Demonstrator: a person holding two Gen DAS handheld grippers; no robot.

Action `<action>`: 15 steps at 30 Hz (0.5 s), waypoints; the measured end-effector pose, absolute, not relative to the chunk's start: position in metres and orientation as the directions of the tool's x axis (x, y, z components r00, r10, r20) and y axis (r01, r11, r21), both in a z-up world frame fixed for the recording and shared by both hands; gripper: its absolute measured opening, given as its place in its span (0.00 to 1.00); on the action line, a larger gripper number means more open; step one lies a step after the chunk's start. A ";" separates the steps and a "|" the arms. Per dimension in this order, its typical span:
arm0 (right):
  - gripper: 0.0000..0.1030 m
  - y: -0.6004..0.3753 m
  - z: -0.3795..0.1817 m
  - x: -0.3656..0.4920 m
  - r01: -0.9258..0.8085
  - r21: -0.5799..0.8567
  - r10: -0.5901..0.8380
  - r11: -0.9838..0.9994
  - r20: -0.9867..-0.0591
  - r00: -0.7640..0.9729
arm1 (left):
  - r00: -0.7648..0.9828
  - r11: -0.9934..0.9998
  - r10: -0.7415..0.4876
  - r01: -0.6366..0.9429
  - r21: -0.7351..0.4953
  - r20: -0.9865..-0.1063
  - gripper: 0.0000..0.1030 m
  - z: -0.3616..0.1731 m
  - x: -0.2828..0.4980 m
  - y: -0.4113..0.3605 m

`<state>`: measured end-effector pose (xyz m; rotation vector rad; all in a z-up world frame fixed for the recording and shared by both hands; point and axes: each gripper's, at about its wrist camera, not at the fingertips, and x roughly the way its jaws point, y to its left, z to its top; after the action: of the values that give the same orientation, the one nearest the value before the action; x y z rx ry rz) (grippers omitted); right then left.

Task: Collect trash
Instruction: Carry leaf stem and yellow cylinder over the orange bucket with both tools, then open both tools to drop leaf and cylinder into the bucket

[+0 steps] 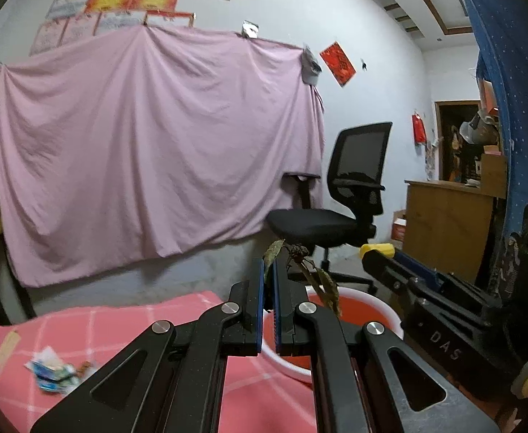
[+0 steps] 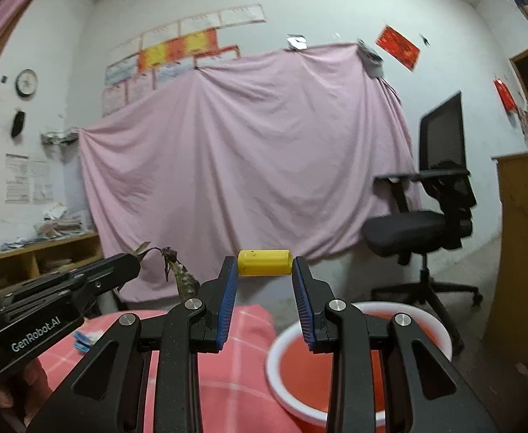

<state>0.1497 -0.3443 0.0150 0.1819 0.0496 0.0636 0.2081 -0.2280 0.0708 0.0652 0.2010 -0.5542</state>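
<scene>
On the pink checked table (image 1: 94, 324), wrappers (image 1: 52, 370) lie at the far left. The left hand-held gripper (image 1: 269, 281) is clenched on a dried leafy twig (image 1: 314, 270), whose leaves hang above the red bucket (image 1: 372, 315). The bucket stands just beside the table's right edge. Further right, the right hand-held gripper (image 2: 264, 270) grasps a yellow cylinder (image 2: 264, 262) crosswise between its blue pads (image 2: 228, 296), above the table's edge, with the bucket below and to its right.
</scene>
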 end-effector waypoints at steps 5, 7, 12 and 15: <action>0.28 -0.366 0.002 0.162 0.001 0.213 0.026 0.977 -0.124 0.992 | 0.787 0.827 -0.548 0.561 -0.042 -0.284 0.02 0.064 0.231 -0.256; 0.28 -0.376 -0.002 0.166 0.025 0.234 0.010 0.972 -0.147 0.989 | 0.772 0.821 -0.554 0.568 -0.054 -0.311 0.02 0.061 0.238 -0.266; 0.28 -0.394 -0.011 0.173 0.067 0.278 -0.011 0.958 -0.199 0.980 | 0.730 0.810 -0.567 0.579 -0.095 -0.381 0.02 0.053 0.256 -0.285; 0.28 -0.401 -0.015 0.178 0.087 0.300 -0.017 0.950 -0.230 0.973 | 0.708 0.808 -0.567 0.576 -0.120 -0.422 0.03 0.047 0.265 -0.292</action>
<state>0.1783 -0.4013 -0.0153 0.3143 0.2275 -0.0532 0.2650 -0.2920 0.0466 0.0208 0.4615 -0.6347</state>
